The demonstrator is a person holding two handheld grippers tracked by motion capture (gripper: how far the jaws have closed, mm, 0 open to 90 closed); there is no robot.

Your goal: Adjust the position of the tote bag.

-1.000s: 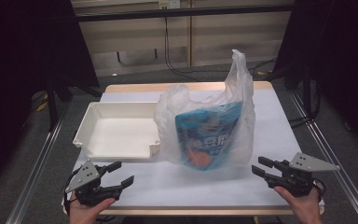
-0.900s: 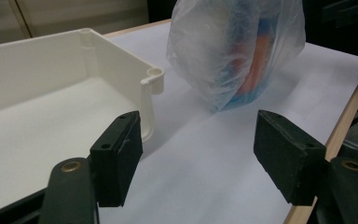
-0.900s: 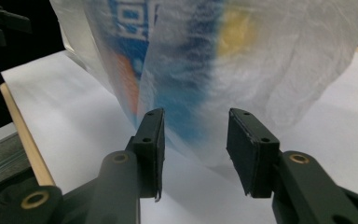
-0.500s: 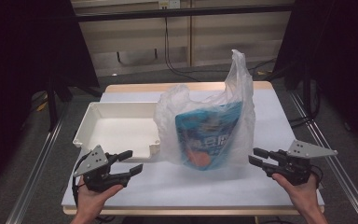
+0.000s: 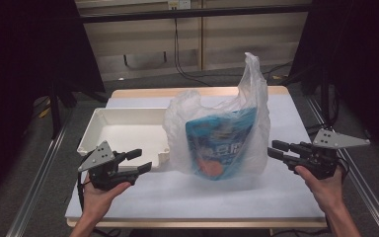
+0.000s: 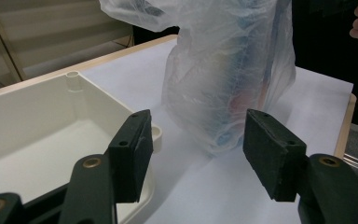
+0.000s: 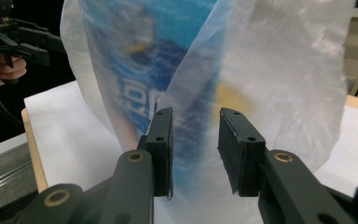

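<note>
Translucent white plastic bag [image 5: 217, 133] holding a blue snack packet [image 5: 219, 145], upright at mid-desk [image 5: 177, 197] beside a white tray [image 5: 123, 131]; left gripper [image 5: 137, 160] and right gripper [image 5: 275, 149] flank it, fingers closing yet open, gripping nothing.

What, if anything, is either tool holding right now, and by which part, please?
Nothing is held. The left tool and the right tool both stand open on either side of the plastic bag, their jaws having just been closing, clear of it.

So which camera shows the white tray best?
The high view: the whole white tray shows there, open and lying left of the plastic bag. The left gripper view shows just its near corner and inside, behind the left claw. In the right gripper view the bag blocks it.
</note>
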